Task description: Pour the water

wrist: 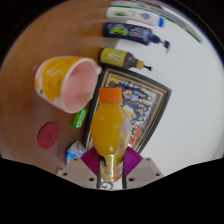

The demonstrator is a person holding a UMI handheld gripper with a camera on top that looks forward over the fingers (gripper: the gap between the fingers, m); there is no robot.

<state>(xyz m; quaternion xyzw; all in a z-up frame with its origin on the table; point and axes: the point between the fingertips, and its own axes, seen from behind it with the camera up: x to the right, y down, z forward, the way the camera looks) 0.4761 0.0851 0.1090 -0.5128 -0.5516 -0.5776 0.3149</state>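
On the pale worktop point(30, 50), the leftmost thing is a flat dark red disc point(49, 133), lying alone just below a tilted cup. That pink and yellow cup point(68, 82) leans with its open mouth turned toward the middle; its inside looks pink, and whether it holds anything cannot be made out. Below it lie a small green scrap point(79, 118) and a crumpled blue and white wrapper point(75, 152), both too small to read. In the middle stands 1 orange bottle point(109, 125) with an orange cap, filled with orange liquid and bearing no readable label; it stands between the 2 fingers of the tool point(110, 172), whose magenta pads point(93, 160) sit against its base on either side, so the tool appears closed on the bottle, though the bottle's own body hides the contact points. Behind the bottle lies a dark-framed picture or tray point(150, 105) with a pale patterned centre, partly covered by the bottle. Beyond it, a dark bottle with a yellow cap point(122, 59) lies on its side, and further right another dark bottle with a yellow label point(135, 33) lies flat; the writing on both is illegible. At the far right, white boxes point(150, 17) with green and blue print are cut off by the view's limit.
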